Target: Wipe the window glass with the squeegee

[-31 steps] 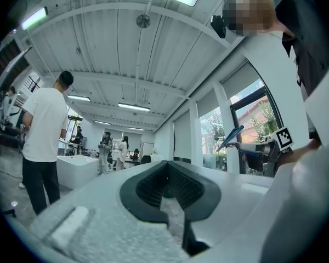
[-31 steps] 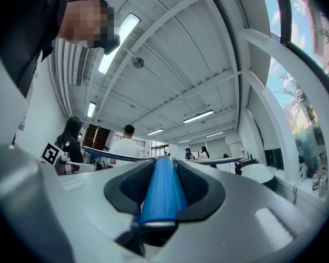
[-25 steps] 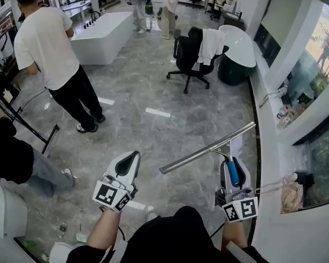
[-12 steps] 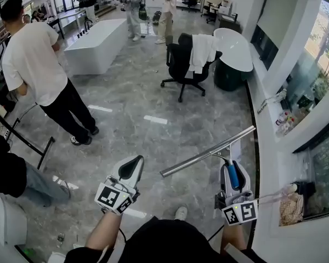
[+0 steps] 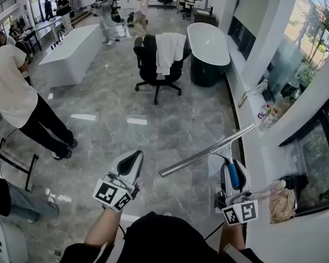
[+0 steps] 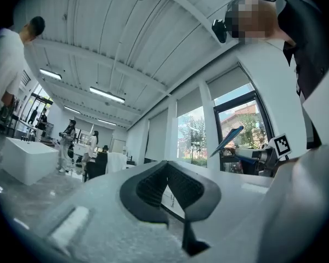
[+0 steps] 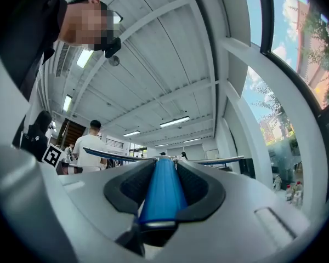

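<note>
r gripper is clenched on the squeegee: blue handle sits between both pads, gripped along its length. the blade runs long & slanted, low end toward the l gripper, high end over by the sill. it's in the air above the floor, short of the window glass at the right.

l gripper is held up at about the same height, well left of the blade. jaws pressed together, nothing in them.

on the sill: a rag near the r gripper, bottles further along. behind: a chair w/ white cloth draped on it, a tub, and a person in a white shirt at far left.
</note>
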Demonstrator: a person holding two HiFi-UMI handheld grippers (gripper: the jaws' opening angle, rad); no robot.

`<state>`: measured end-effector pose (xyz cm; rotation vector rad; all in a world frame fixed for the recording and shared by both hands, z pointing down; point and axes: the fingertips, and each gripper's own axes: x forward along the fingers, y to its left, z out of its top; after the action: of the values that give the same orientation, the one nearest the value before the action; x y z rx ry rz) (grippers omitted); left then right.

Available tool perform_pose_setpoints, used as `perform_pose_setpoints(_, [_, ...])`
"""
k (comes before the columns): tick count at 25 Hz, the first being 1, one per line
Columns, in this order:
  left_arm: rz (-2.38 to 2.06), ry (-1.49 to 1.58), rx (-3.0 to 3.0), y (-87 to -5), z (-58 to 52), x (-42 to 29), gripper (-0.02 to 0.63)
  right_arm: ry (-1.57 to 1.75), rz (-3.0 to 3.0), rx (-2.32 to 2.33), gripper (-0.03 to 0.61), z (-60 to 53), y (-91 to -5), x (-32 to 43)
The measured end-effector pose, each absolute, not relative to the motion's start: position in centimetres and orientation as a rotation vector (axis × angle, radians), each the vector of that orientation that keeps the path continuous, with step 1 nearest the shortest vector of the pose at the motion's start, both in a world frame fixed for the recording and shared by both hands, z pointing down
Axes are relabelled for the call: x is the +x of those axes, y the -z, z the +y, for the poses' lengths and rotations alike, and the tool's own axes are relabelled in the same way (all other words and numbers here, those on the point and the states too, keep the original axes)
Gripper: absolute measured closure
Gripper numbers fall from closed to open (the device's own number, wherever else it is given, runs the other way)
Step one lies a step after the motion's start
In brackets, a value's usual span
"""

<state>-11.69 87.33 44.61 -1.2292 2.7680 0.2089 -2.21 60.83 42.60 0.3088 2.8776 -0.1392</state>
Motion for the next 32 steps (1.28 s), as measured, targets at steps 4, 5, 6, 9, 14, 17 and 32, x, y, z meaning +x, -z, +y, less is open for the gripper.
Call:
perform_pose_setpoints(4, [2.734, -0.211, -1.343, -45.1, 81.5, -13.1, 0.614, 0.135, 2.888, 0.193, 0.444, 55.7, -43.2, -1.5])
perform_pose_setpoints(5, [2.727, -0.211, -1.367, -45.3, 80.3, -13.4, 0.614, 0.139, 2.891, 0.159, 0.444, 54.6, -43.5, -1.4])
perform_pose_setpoints(6, [2.721, -0.209, -1.392, -45.6, 79.2, -13.6, 0.614, 0.145, 2.893, 0.124, 0.443, 53.5, -43.8, -1.2])
perform_pose_setpoints(9, [2.702, -0.186, -1.483, -46.5, 76.4, -14.3, 0.614, 0.174, 2.900, 0.012, 0.444, 50.9, -44.8, -0.3])
perform_pose_setpoints(14, [2.652, -0.202, -1.626, -47.6, 71.9, -16.8, 0.614, 0.182, 2.919, -0.149, 0.444, 47.7, -45.8, 0.2])
perform_pose_setpoints(17, [2.587, -0.233, -1.716, -47.8, 68.6, -19.0, 0.614, 0.165, 2.912, -0.245, 0.444, 45.8, -45.8, -0.3])
perform_pose_setpoints(32, [2.286, -0.236, -2.070, -46.4, 56.9, -30.4, 0.614, 0.067, 2.806, -0.697, 0.443, 40.5, -43.1, -5.1])
